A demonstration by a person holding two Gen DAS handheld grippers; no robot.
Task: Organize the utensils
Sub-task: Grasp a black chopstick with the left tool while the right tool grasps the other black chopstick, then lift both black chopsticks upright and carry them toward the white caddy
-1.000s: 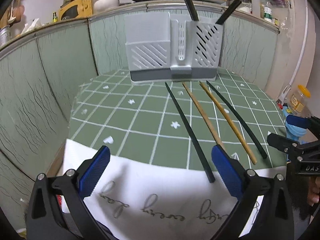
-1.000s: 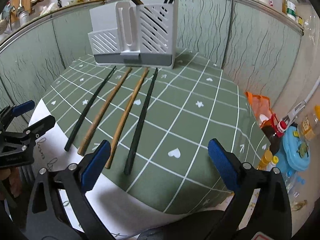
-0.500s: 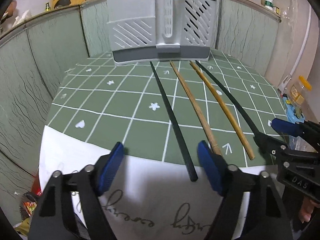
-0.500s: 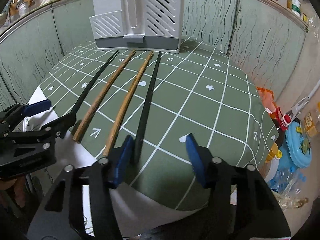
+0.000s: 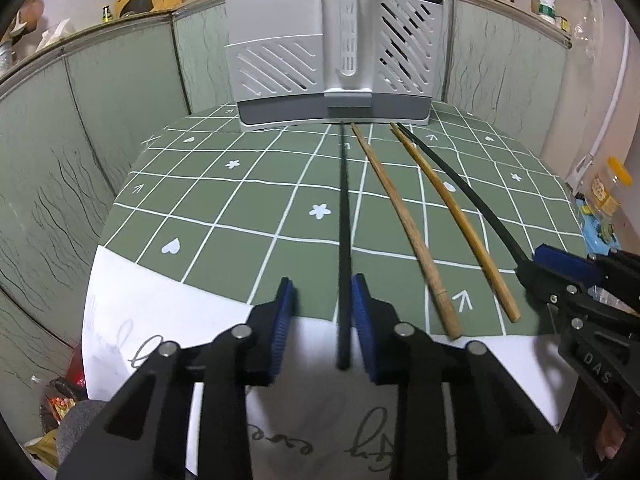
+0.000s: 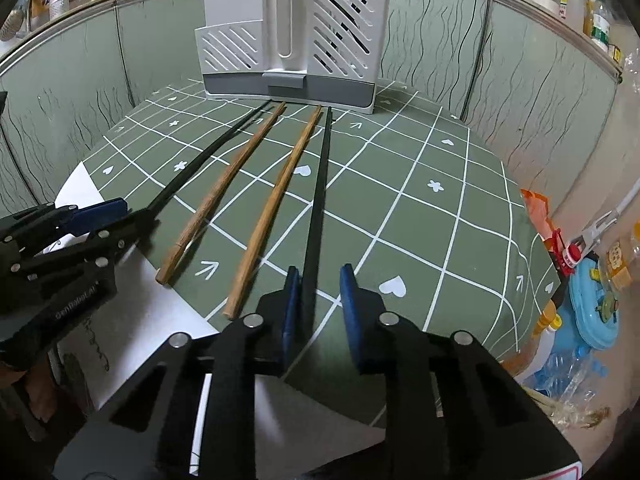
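black chopstick, left side (image 5: 344,240): thin, slick-looking, near end lies on the white cloth (image 5: 168,320); likely to roll or pivot out if only one pad meets it first.
left gripper (image 5: 322,320): jaws closing, narrow gap left, chopstick between them; right pad (image 5: 362,320) looks to be touching it, left pad (image 5: 285,320) still apart. Not clamped yet.
black chopstick, right side (image 6: 318,200): near end at the green cloth's front edge; same slip risk, and a grip this far from the middle could let the far tip droop or swing on lift.
right gripper (image 6: 318,300): jaws closing, chopstick between; left pad (image 6: 291,304) against it, right pad (image 6: 349,300) clear. Not yet pinched.
wooden chopsticks (image 6: 224,196): two, lying flat between the black ones, untouched; a skidding black stick could knock the nearest one askew.
both grippers: close beside each other at the front edge; a bump during lift is possible.
green grid cloth (image 6: 420,240): smooth-looking, sticks may skate along it.
utensil holder (image 5: 328,52): far end, upright, slotted right compartment already has dark utensils; a long stick held by its end could catch the rim going in.
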